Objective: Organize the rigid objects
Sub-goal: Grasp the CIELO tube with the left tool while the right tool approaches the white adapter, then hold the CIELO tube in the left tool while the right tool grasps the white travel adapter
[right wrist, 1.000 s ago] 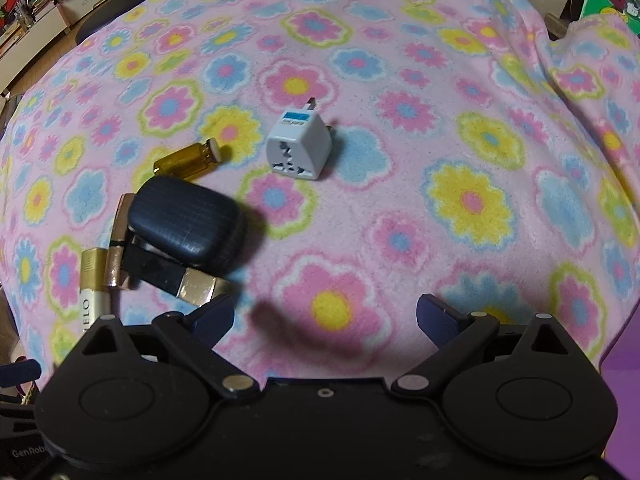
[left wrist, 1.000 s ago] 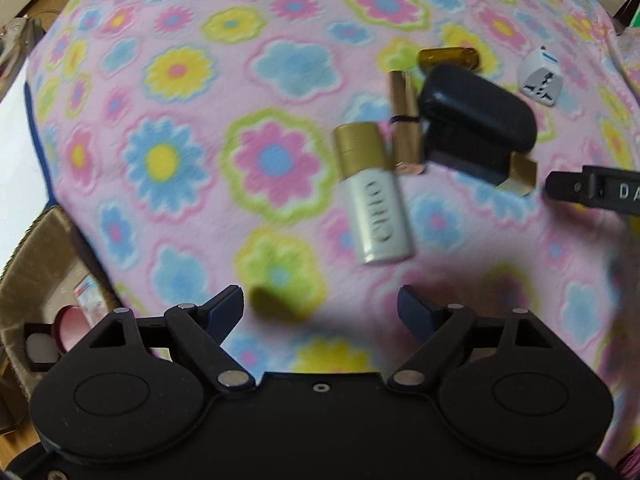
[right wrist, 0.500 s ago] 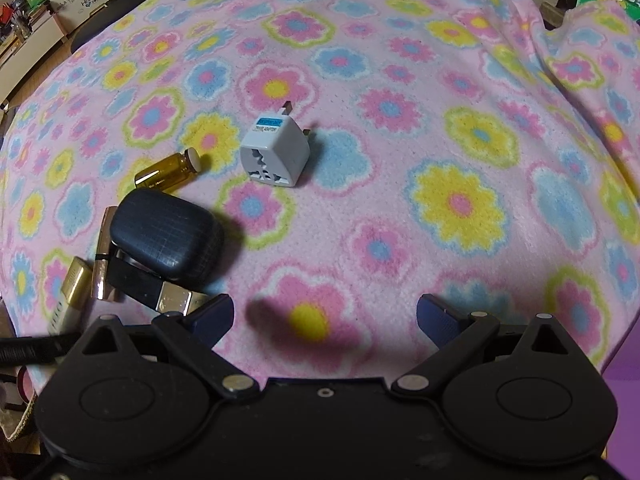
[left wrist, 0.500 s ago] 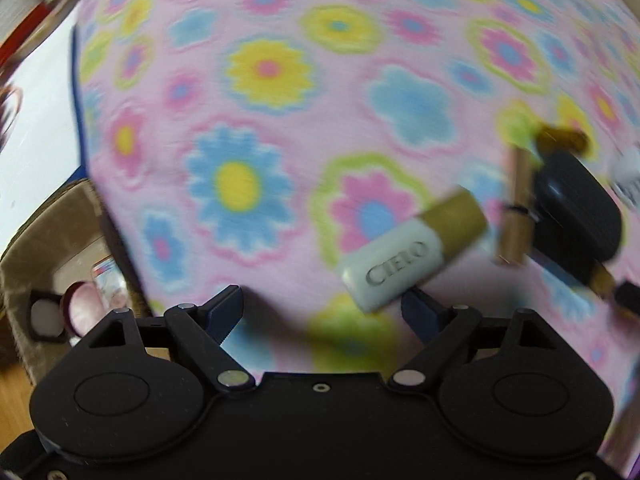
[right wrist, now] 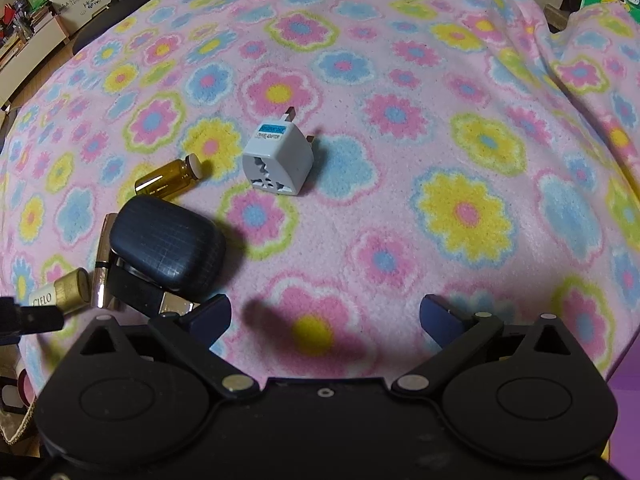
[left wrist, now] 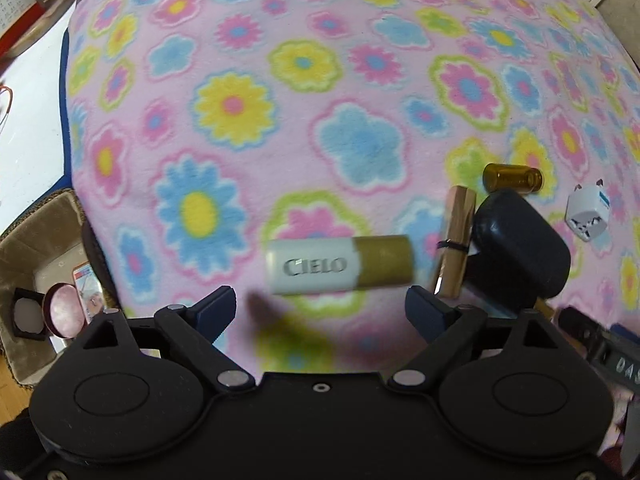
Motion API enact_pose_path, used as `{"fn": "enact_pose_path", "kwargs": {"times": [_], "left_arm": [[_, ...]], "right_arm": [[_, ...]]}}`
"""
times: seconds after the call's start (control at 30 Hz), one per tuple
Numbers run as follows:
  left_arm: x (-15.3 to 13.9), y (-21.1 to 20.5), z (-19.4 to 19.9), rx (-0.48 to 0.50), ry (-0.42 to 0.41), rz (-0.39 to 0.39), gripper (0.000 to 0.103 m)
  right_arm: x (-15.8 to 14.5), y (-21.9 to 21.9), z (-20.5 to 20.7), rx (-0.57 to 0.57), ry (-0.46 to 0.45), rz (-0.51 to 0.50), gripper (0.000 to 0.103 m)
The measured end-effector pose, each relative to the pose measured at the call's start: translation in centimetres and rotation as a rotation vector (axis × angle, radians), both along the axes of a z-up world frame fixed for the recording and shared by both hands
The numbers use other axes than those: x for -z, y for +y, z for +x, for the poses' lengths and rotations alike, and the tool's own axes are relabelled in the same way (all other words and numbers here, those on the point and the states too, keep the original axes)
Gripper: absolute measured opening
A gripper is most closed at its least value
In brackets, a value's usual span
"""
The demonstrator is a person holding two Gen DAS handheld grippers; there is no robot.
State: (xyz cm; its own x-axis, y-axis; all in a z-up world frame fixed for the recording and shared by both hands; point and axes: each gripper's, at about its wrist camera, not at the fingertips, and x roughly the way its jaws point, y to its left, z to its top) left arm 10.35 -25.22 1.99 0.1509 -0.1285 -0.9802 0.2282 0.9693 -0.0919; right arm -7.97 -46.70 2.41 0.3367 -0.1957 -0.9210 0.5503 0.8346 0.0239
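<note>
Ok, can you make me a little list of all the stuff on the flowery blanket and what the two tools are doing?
surface: flowery blanket
white tube: lying flat in front of the left tool
dark case: beside the gold stick
brown bottle: on its side
white plug: apart from the rest
left tool: opening, nothing between its jaws
right tool: open, empty
box: off the blanket's edge

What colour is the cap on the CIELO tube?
Gold; the CIELO tube has a white body. Clearest in the left wrist view.
</note>
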Motion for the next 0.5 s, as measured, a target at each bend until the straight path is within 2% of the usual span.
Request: {"fn": "enact_pose_path", "kwargs": {"times": [0.3,0.37,0.5], "left_arm": [[2.6,-0.5,1.2,-0.081,0.019,0.026,0.087],[2.6,-0.3,1.2,-0.092,0.022,0.027,0.080],[3.0,-0.6,1.6,-0.076,0.017,0.026,0.080]], "right_arm": [[0.0,-0.1,-0.4,0.004,-0.001,0.002,0.102],[0.0,-0.2,-0.4,0.001,-0.004,0.000,0.102],[-0.6,-0.7,-0.2,0.012,-0.014,-0.012,0.102]]}}
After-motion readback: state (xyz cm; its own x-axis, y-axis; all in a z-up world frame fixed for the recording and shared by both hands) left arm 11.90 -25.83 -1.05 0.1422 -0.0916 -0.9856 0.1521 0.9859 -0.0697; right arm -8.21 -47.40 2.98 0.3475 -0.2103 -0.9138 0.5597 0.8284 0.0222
